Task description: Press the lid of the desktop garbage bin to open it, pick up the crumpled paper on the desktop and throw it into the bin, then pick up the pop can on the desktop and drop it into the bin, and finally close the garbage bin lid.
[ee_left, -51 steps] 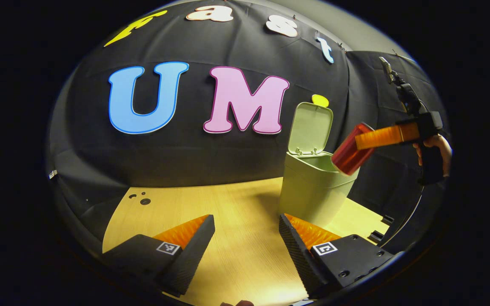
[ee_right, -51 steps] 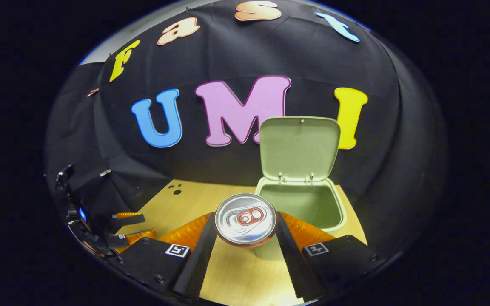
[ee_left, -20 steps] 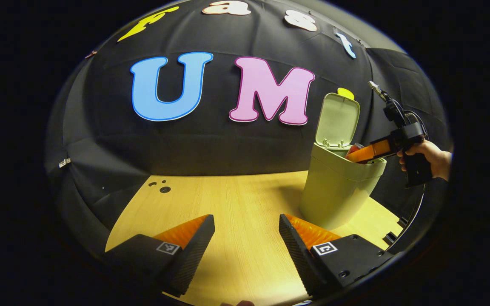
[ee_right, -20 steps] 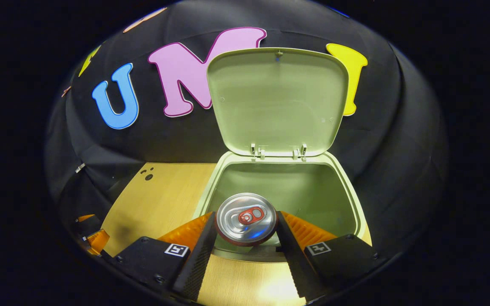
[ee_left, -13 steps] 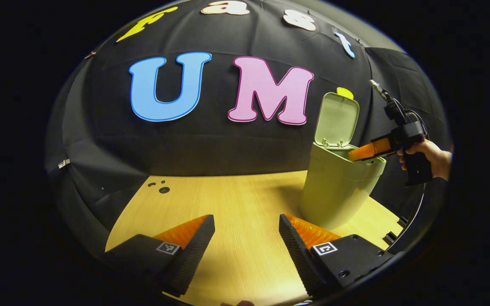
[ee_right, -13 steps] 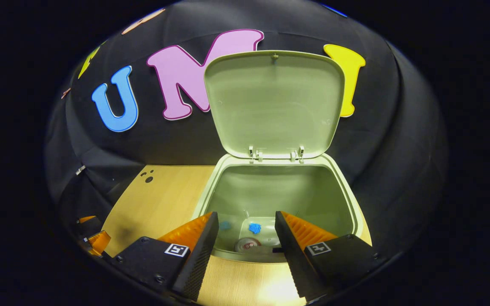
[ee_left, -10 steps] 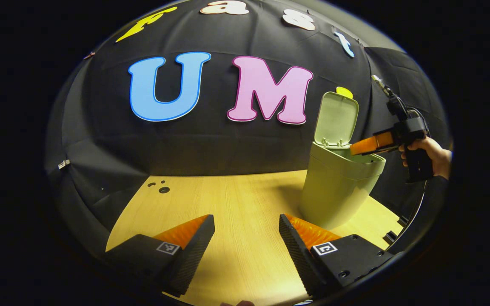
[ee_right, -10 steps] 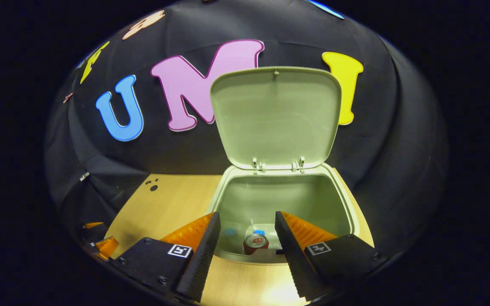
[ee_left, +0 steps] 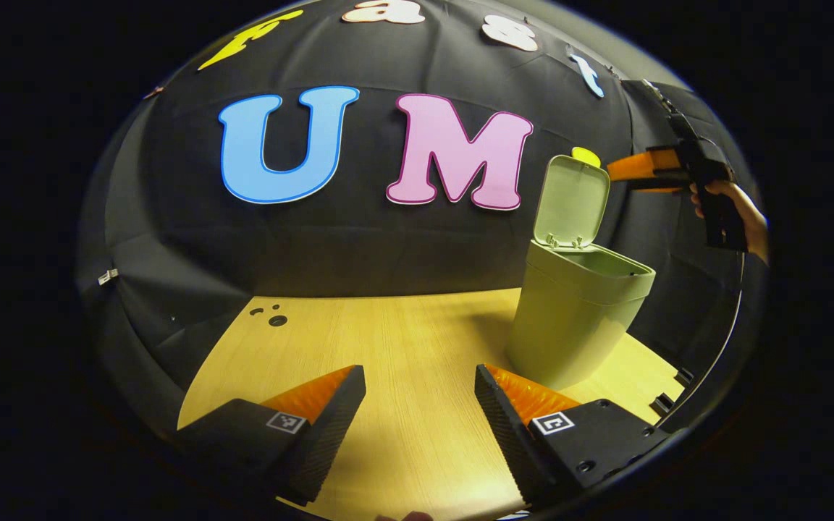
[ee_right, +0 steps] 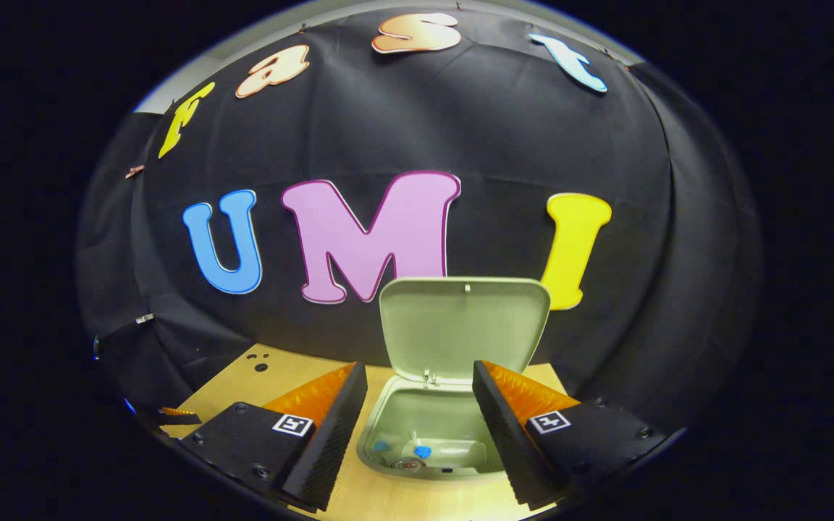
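Pale green plastic stands open on the wooden table (ee_left: 402,340): the garbage bin (ee_left: 569,318) with its lid (ee_right: 464,322) tipped up and back against the booth wall, seen past and just below the spread jaws of the right gripper (ee_right: 419,423). Down in the bin, between those jaws, the pop can (ee_right: 408,463) lies on the bottom beside pale crumpled paper (ee_right: 446,450) and small blue scraps. Both throws look finished, so the closing of the lid is judged the step in hand. From the left gripper view, the right gripper (ee_left: 623,168) hangs level with the top edge of the raised lid and just beside it, held by a hand (ee_left: 739,210) at the far right; its jaws are released and grasp nothing. The next move, by this reading, calls for those jaws to come onto the upper edge or back of the lid and push it forward and down until it seats on the rim. The left gripper (ee_left: 420,405) is low over the table, well apart from the bin, which sits ahead and to the right of its jaws; these too are released and bare, pointing across bare wood
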A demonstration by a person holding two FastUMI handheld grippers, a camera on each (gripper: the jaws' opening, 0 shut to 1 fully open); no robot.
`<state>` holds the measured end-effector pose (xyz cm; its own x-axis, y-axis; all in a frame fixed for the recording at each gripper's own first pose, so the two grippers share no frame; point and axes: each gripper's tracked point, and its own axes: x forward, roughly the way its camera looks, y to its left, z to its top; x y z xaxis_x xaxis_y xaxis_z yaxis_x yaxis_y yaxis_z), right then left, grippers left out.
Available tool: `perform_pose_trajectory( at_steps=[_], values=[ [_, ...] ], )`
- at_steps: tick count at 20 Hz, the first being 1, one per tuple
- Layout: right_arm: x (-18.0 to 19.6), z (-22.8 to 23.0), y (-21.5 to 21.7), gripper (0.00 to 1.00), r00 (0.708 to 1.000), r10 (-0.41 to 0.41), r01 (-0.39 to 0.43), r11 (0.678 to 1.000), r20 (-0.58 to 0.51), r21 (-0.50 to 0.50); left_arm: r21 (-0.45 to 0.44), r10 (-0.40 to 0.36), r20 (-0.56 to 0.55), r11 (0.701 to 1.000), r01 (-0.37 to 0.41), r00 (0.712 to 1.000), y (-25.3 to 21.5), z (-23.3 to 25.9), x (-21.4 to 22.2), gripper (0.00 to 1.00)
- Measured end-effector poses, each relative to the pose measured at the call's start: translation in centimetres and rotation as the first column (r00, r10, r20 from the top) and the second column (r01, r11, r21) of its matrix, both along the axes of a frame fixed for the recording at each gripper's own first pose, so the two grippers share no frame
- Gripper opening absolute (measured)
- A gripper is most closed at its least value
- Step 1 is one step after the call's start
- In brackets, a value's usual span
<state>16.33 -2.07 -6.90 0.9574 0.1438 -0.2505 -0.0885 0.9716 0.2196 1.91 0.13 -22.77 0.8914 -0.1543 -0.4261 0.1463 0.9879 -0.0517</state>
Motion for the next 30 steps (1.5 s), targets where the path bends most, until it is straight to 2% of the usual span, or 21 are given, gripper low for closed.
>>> perform_pose_trajectory(
  at_steps=[4, 9, 15, 20, 22, 24, 30],
  values=[
    [1.9, 3.2, -1.6, 0.92, 0.998, -0.01, 0.011, 1.0, 0.062, -0.021, -0.006, -0.002, 0.002, 1.0, 0.002, 1.0, -0.4, 0.1, -0.1, 0.97],
    [5.4, 4.9, -2.7, 0.92, 0.995, -0.038, 0.041, 0.999, 0.088, -0.027, -0.009, 0.01, -0.002, 1.0, -0.011, 1.0, -0.5, -0.2, -0.3, 0.97],
    [9.6, 4.7, -3.2, 0.92, 0.995, -0.063, 0.064, 0.998, 0.082, -0.01, -0.016, 0.046, -0.015, 0.999, -0.047, 0.999, 0.5, -0.3, -0.5, 0.97],
    [13.3, 2.9, -4.2, 0.92, 0.995, -0.091, 0.093, 0.995, 0.036, -0.035, -0.023, 0.079, -0.026, 0.997, -0.079, 0.997, 1.2, -0.5, -0.6, 0.98],
    [13.6, 1.5, -3.9, 0.92, 0.997, -0.077, 0.077, 0.997, -0.011, -0.03, -0.025, 0.083, -0.029, 0.996, -0.084, 0.996, 1.1, -0.5, -0.6, 0.98],
    [13.1, 1.6, -3.9, 0.93, 0.997, -0.082, 0.081, 0.996, -0.008, -0.025, -0.024, 0.082, -0.03, 0.996, -0.083, 0.996, 0.9, -0.5, -0.6, 0.97],
    [8.5, 1.2, -3.3, 0.93, 0.997, -0.075, 0.074, 0.995, -0.004, -0.071, -0.016, 0.054, -0.026, 0.998, -0.055, 0.998, 0.3, -0.4, -0.6, 0.97]
  ],
)
